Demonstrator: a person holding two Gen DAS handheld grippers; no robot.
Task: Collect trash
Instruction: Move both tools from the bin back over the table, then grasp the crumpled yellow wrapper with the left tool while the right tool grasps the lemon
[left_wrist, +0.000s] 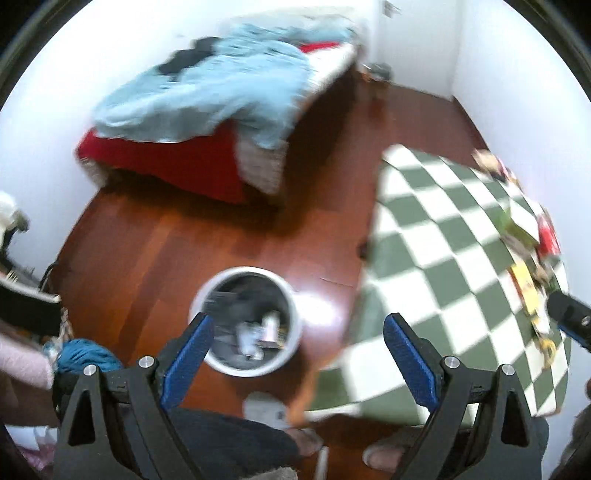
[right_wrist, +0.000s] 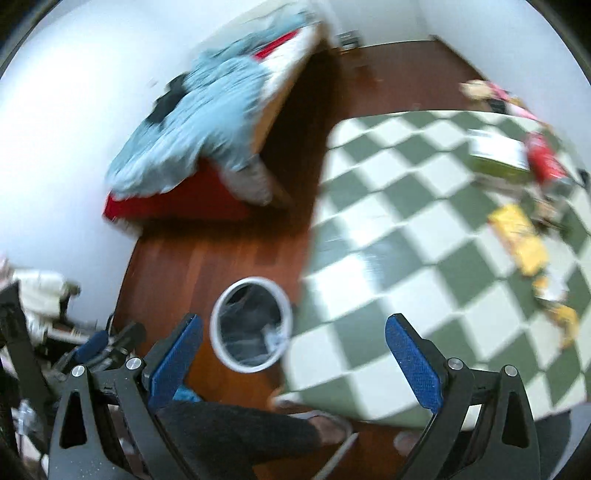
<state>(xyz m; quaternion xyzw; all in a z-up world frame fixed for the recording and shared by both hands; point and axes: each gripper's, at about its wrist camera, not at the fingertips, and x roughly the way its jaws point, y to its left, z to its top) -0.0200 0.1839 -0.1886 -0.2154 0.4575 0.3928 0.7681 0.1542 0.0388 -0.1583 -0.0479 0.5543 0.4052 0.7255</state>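
- L gripper (left_wrist: 298, 354): jaws wide apart, nothing btwn the blue pads; only floor and bin rim show through the gap.
- R gripper (right_wrist: 293, 354): same, jaws spread wide, empty.
- Both views blurred; small detail unreliable.
- White bin (left_wrist: 246, 320) stands on the wood floor (left_wrist: 184, 243), just beside the checkered rug (left_wrist: 443, 236) edge. Dark liner inside, some pale scraps already in it.
- Trash to collect: wrappers scattered along the rug's far-right edge, near the wall. Yellow packet (right_wrist: 519, 240) lies elongated, long axis running roughly away from the camera; red packet (right_wrist: 545, 162) and green-white box (right_wrist: 496, 155) beyond it.
- Key relation: trash lies right and ahead of both jaws, well apart from them; bin sits near-left. Judgement: R hand is nearer the litter, so the reach goes right across the rug; jaws would want to close across the yellow packet's short side.
- R view only: box and packets separable as single items; L gripper visible at lower left.
- L view only: bin contents; R gripper's dark tip at the right edge; blue cloth (left_wrist: 86, 356) at lower left.
- Bed w/ blue blanket (left_wrist: 207, 88) far side, not relevant.
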